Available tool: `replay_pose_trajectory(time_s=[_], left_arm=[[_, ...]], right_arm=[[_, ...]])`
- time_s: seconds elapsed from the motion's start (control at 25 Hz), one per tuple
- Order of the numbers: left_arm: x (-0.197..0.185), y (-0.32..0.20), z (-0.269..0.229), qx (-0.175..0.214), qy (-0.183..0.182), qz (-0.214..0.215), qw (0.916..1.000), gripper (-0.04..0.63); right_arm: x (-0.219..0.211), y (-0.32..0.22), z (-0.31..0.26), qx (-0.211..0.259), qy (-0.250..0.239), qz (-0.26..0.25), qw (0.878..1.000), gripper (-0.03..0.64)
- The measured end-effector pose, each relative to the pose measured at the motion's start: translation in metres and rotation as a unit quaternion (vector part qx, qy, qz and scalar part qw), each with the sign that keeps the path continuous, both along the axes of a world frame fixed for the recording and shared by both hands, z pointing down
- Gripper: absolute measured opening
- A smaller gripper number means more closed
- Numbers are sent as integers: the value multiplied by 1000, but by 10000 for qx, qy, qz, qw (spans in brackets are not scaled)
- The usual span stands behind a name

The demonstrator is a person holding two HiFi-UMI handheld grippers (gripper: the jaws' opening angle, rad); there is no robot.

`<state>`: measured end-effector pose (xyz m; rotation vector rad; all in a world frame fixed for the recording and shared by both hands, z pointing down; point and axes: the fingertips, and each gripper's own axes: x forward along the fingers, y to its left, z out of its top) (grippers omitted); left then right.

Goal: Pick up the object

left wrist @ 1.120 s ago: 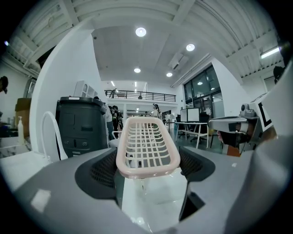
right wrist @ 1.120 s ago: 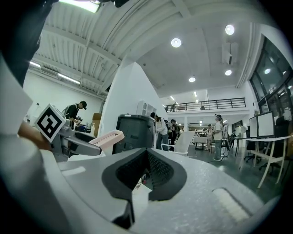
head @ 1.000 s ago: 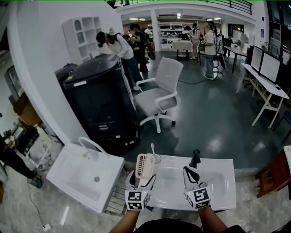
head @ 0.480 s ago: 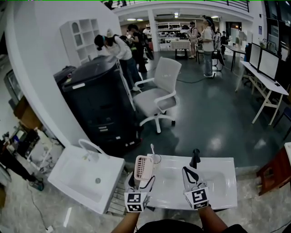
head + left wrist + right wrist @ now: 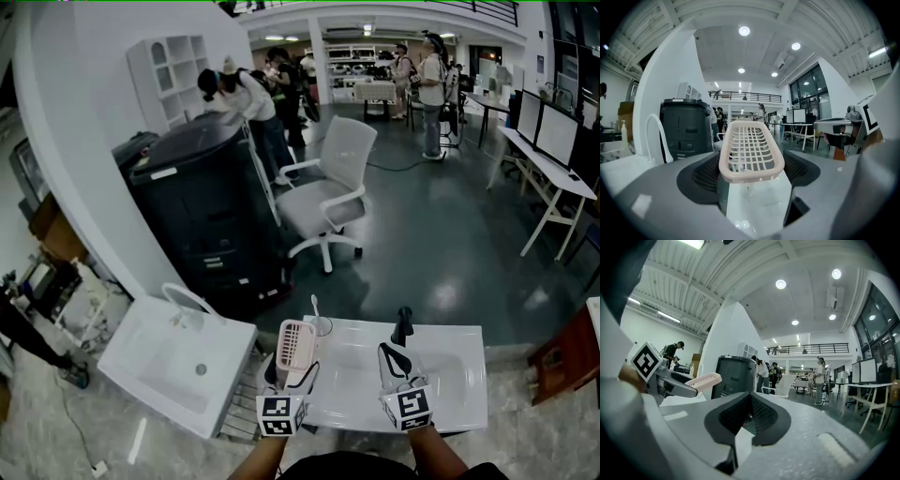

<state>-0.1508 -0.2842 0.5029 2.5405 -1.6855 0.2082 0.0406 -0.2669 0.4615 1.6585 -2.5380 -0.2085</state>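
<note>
My left tongs [image 5: 292, 377]: clamped on the pale pink slotted plastic basket [image 5: 751, 149] — over the white washbasin's [image 5: 459, 380] left edge.
My right tongs [image 5: 749, 418]: jaws together, empty.
Progress: basket seems lifted clear — pick-up done, I judge.

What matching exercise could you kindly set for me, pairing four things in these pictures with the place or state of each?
Things:
1. pink basket
2. right gripper
3. office chair
4. black tap

Places or states:
A. standing on the dark floor
B. shut, with nothing in it
C. at the far rim of the white sink
D. gripped by the left gripper

Pairs: 1-D, 2-B, 3-A, 4-C
</note>
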Motion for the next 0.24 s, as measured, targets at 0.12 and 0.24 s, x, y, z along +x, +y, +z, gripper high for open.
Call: replay_pose_trajectory(time_s=[0.12, 0.24], left_arm=[[-1, -1, 0, -26, 50, -34, 10000, 445], [-1, -3, -2, 2, 72, -36, 10000, 445]], right_arm=[[3, -2, 0, 4, 11, 31, 10000, 2], [11, -5, -3, 48, 19, 86, 9999, 2]])
